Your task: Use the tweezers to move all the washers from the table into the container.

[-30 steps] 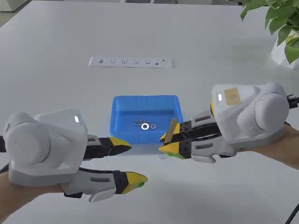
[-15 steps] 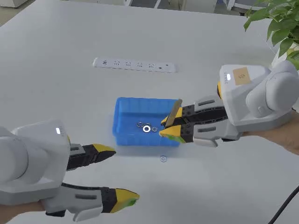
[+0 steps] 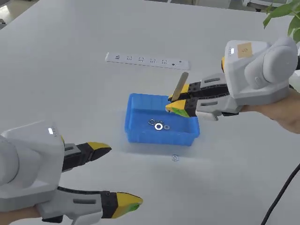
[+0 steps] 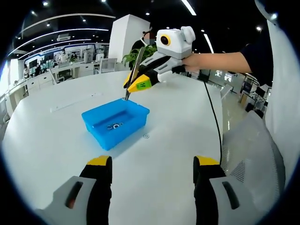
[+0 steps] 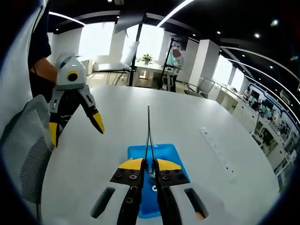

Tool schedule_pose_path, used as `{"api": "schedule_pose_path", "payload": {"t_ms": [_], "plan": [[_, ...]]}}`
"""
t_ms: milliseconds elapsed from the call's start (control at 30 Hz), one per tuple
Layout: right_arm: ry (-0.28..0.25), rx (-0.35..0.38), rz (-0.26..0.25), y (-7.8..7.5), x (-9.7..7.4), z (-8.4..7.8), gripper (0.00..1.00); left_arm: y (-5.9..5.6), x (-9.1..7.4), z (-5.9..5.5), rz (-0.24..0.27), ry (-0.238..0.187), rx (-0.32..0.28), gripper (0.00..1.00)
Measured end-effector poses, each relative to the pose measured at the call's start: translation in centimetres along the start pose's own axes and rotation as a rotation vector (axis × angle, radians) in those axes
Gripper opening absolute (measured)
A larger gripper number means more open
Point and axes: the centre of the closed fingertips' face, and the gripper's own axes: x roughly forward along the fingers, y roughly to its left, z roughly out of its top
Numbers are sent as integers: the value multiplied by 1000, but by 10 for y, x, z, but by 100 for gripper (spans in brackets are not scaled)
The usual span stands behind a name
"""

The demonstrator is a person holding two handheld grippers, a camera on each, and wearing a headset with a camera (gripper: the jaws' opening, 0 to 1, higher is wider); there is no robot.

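Observation:
A blue container (image 3: 140,129) holds a few washers (image 3: 158,125) and stands mid-table. One washer (image 3: 175,158) lies on the table just in front of it. My right gripper (image 3: 180,107) hangs over the container's far right corner, shut on the tweezers (image 3: 180,86), which stick up at a slant. The left gripper view shows the tweezers (image 4: 133,75) with their tip near the container (image 4: 133,112) rim and the loose washer (image 4: 146,136). My left gripper (image 3: 119,176) is open at the near left, holding nothing. The right gripper view has the tweezers (image 5: 148,129) above the container (image 5: 171,154).
A white power strip (image 3: 147,61) lies behind the container. Plant leaves (image 3: 281,14) show at the far right corner. A black cable (image 3: 281,201) trails at the near right. An office chair (image 4: 253,150) stands by the table's edge.
My right gripper has carried the tweezers up and back, from beside the loose washer to over the container's far right corner. My left gripper has drawn back toward the near left.

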Motion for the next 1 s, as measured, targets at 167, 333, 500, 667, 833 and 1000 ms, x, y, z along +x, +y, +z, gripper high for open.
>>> {"api": "schedule_pose_path", "payload": {"t_ms": [167, 333, 500, 667, 833, 1000], "plan": [[14, 28, 14, -5, 15, -12, 10, 1, 0, -7, 9, 17, -8, 79], [32, 69, -3, -16, 27, -29, 10, 2, -1, -8, 19, 19, -13, 85], [54, 78, -4, -19, 36, -43, 10, 4, -2, -5, 27, 17, -14, 91], [68, 79, 3, -18, 43, -52, 10, 9, -3, -5, 47, 31, -4, 98], [81, 83, 16, -15, 47, -60, 10, 12, -3, -5, 52, 40, -1, 99], [86, 88, 25, -11, 48, -64, 10, 13, -3, -7, 60, 43, -7, 99]]}}
